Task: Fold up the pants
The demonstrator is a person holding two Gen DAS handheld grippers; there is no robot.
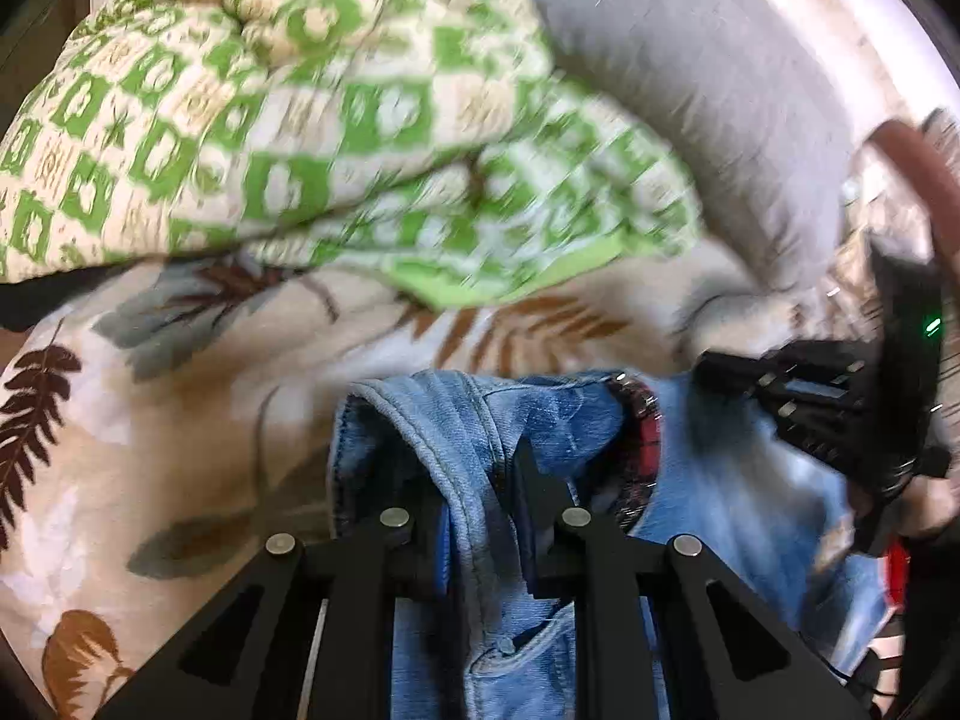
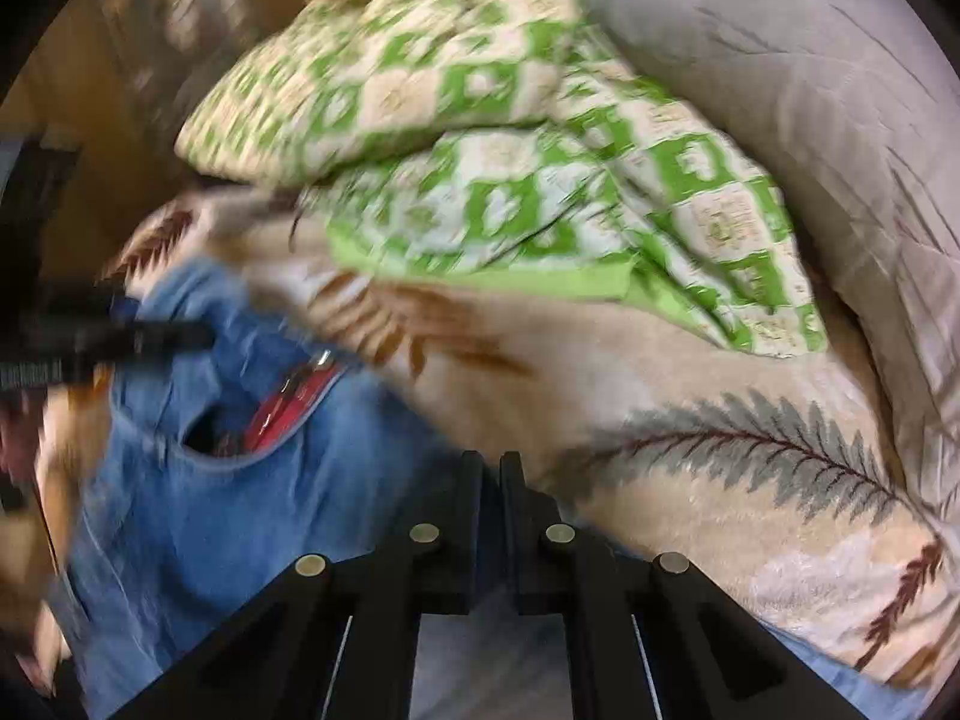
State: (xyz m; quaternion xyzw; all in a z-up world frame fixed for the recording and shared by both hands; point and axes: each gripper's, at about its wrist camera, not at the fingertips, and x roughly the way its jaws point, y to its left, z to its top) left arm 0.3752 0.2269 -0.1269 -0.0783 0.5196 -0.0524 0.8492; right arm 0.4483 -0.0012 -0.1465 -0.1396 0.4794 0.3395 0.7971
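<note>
Blue jeans lie on a leaf-print bedspread, waistband toward me, with a red plaid lining showing inside. My left gripper is shut on a fold of the waistband, and denim fills the gap between its fingers. The right gripper comes in blurred from the right over the jeans. In the right wrist view, my right gripper has its fingers nearly together at the right edge of the jeans, with denim running under them. The left gripper reaches in from the left above the red lining.
A bunched green-and-cream patterned blanket lies just beyond the jeans. A grey quilted pillow sits behind and to its right. The bedspread extends right of the jeans. Both views are motion-blurred.
</note>
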